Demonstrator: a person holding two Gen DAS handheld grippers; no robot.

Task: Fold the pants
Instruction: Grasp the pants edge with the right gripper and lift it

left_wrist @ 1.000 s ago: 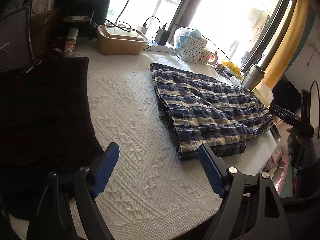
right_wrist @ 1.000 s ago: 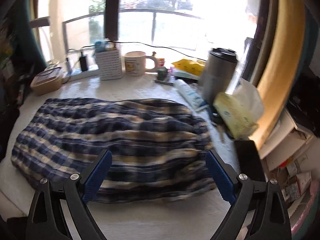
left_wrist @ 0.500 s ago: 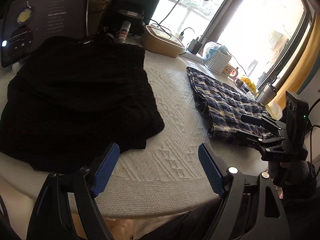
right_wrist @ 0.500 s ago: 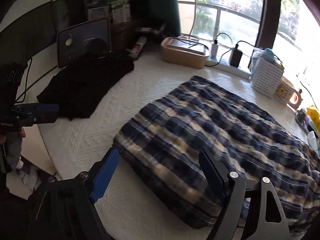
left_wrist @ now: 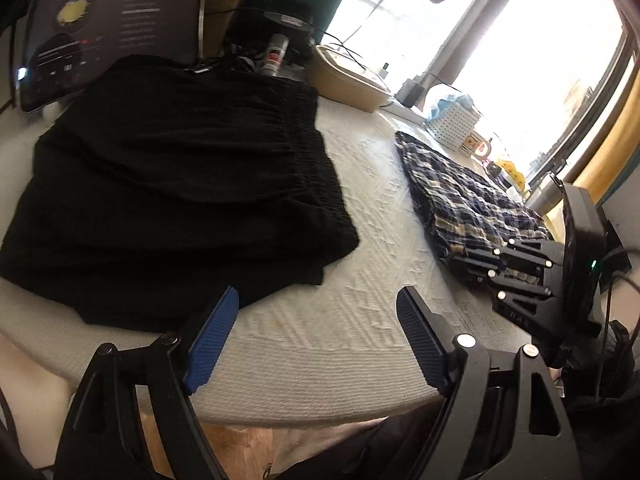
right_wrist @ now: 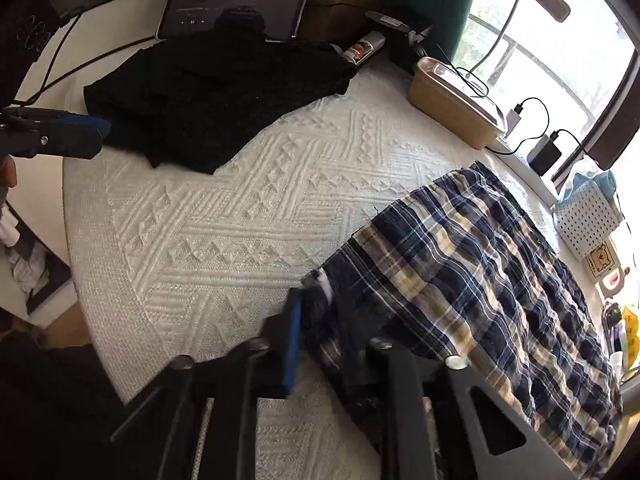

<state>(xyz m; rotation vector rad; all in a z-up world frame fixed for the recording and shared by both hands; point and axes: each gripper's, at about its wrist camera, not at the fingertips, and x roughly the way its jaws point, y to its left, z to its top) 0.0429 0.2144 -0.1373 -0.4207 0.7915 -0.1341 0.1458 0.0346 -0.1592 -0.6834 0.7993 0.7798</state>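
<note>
Blue plaid pants (right_wrist: 480, 272) lie folded on the white textured cloth (right_wrist: 240, 240), also seen at the right in the left wrist view (left_wrist: 464, 200). My right gripper (right_wrist: 320, 320) is shut on the near corner of the plaid pants; it shows from the side in the left wrist view (left_wrist: 484, 264). My left gripper (left_wrist: 316, 340) is open and empty above the table's front edge, just off the near hem of black pants (left_wrist: 168, 192). The black pants (right_wrist: 216, 92) lie flat at the far left.
A tablet (left_wrist: 108, 28) stands behind the black pants. A tan lidded box (right_wrist: 456, 100), a spray can (right_wrist: 364, 48), chargers, a white perforated basket (right_wrist: 588, 216) and a mug (left_wrist: 476, 146) line the window side. The table edge (left_wrist: 320, 408) is close below my left gripper.
My right gripper went from open over the plaid pants to shut on their near corner. My left gripper stayed open and swung left toward the black pants.
</note>
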